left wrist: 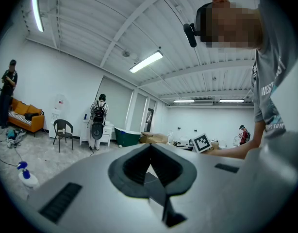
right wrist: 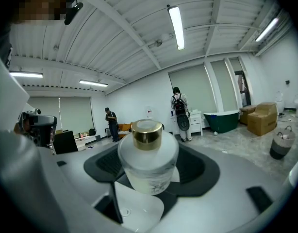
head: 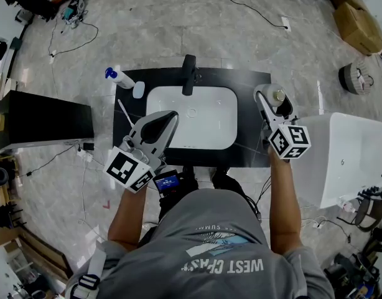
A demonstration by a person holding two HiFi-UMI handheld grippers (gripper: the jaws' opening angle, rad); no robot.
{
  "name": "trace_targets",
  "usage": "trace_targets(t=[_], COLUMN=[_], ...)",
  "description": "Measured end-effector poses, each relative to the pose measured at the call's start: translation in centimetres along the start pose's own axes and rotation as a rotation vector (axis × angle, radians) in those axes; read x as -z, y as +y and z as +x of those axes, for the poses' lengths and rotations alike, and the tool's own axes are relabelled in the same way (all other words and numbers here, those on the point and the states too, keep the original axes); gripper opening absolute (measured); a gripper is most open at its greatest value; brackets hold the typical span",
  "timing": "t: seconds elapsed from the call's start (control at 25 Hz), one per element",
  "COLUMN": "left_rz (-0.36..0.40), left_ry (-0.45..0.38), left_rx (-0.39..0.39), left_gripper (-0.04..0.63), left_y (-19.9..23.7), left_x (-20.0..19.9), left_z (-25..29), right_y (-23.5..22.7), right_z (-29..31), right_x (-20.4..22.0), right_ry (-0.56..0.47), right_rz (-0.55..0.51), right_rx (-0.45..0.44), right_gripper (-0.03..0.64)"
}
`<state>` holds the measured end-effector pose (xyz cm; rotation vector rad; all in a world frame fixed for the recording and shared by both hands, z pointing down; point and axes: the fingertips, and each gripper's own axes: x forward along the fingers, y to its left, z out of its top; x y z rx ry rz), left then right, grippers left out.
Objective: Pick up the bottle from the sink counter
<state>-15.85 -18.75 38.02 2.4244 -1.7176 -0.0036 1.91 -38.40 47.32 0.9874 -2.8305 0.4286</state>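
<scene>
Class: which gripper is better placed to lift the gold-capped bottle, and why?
Right. The right gripper has the gold-capped bottle between its jaws at the counter's right end. The left gripper is shut and empty, at the sink's left side.

The black sink counter (head: 241,80) carries a white basin (head: 191,126), a black faucet (head: 188,73) and a blue-capped spray bottle (head: 121,79).

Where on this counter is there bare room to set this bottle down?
Bare black counter lies behind the basin, between the faucet and the bottle, and along the front edge. The left end is crowded: spray bottle, a small white item, a white stick, the left gripper.
</scene>
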Motion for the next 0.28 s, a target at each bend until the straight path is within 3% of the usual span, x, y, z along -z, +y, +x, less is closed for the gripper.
trace_targets(t=[0.28], left_rz=[0.001], left_ry=[-0.001], left_rx=[-0.003], left_gripper=[0.005], left_y=[-0.12], left_x=[-0.13], left_z=[-0.15], right_y=[-0.01], right_z=[-0.11], right_x=[-0.07], right_ry=[0.004], right_rz=[-0.004], right_rx=[0.004], right_gripper=[0.328])
